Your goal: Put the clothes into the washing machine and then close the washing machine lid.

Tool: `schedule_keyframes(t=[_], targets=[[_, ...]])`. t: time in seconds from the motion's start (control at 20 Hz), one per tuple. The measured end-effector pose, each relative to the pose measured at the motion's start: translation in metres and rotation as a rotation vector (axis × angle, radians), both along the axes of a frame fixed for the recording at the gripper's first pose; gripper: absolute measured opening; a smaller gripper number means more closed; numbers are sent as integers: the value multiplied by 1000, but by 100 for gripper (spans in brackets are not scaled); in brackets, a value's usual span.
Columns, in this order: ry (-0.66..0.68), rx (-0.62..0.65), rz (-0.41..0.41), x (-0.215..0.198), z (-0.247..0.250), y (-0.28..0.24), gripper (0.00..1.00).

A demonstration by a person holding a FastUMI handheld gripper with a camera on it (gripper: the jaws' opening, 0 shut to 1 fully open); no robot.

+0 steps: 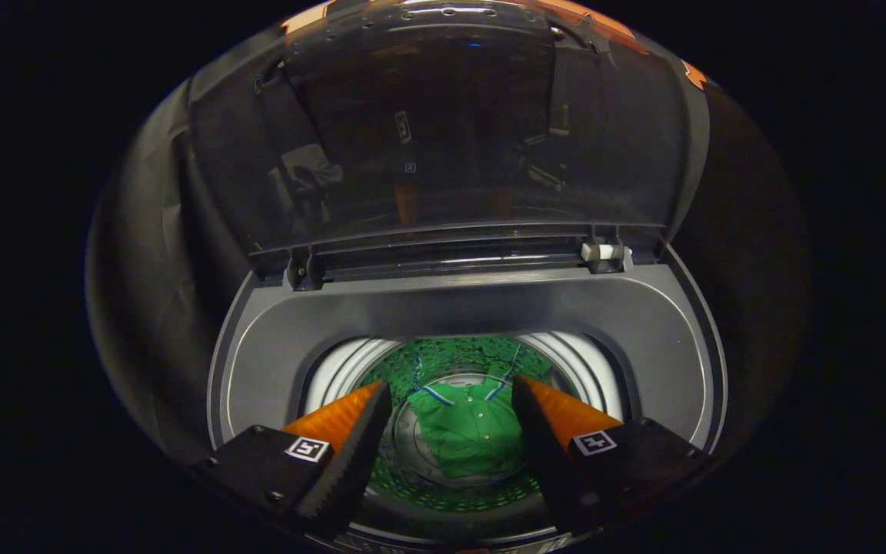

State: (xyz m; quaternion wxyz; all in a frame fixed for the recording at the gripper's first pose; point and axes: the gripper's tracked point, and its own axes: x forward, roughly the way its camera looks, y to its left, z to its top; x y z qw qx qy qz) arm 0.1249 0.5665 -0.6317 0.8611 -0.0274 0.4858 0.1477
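Presently the gripper (452,392) hangs above the mouth of the washing machine (647,331), looking down into it, with its two fingers spread wide apart and nothing held between them; neither finger touches any cloth. Each finger (351,450) shows a ridged inner face and tapers toward its tip, and each carries a small square marker (309,448) on the block at its base. Between the fingers and well below them, a green garment (467,435) lies at the bottom of the drum (343,369); it is a collared shirt with a buttoned front and pale trim at the collar, lying fairly flat and roughly centred on the drum floor. The drum's wall around the garment is perforated and takes on a green tint, while its upper wall is ribbed and bright on both sides of the fingers. A broad grey top panel surrounds the round opening. Beyond the opening, along the far side of the panel, sit two hinges, the left one (304,269) dark and the right one (603,252) carrying a pale piece. From these hinges the lid (443,131) stands raised and fully open; it is dark and see-through, with dim reflections across its surface. Booth wall behind the lid is dark and indistinct
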Motion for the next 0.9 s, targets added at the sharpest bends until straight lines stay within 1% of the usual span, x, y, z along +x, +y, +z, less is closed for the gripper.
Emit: schedule_keyframes(t=[0.55,0.7,0.9], targets=[[0,14,-10,-13,11,-4,99],[-42,38,-9,-17,32,-2,99],[-118,86,-14,-26,85,-3,99]])
